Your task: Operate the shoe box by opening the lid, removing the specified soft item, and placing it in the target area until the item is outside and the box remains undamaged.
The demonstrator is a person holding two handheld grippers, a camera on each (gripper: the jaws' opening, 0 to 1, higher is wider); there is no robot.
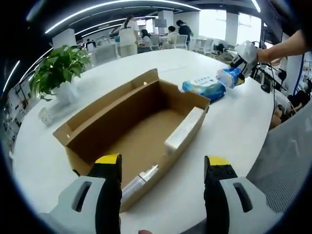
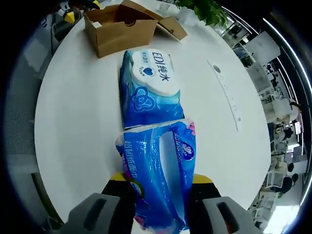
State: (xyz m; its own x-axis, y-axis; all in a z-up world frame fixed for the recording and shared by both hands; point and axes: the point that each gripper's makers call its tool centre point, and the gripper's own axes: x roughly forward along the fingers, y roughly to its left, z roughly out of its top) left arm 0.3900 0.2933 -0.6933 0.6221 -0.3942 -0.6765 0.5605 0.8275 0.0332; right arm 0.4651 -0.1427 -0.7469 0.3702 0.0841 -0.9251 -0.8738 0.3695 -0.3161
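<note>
2 wipe packs (image 2: 146, 87), right gripper (image 2: 161, 187) grasping tissue pack (image 2: 158, 170), left gripper (image 1: 163, 170) released over shoe box (image 1: 141, 126)

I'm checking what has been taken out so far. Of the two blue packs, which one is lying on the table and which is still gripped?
The wipes pack with the white lid lies flat on the table. The tissue pack is clamped in the right gripper.

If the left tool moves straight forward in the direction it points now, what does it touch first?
Most likely the shoe box. The left tool hangs open over its near end, aimed into the open interior, so it would probably meet the brown inside floor or the near wall first. Depth is unclear in this fisheye view.
</note>
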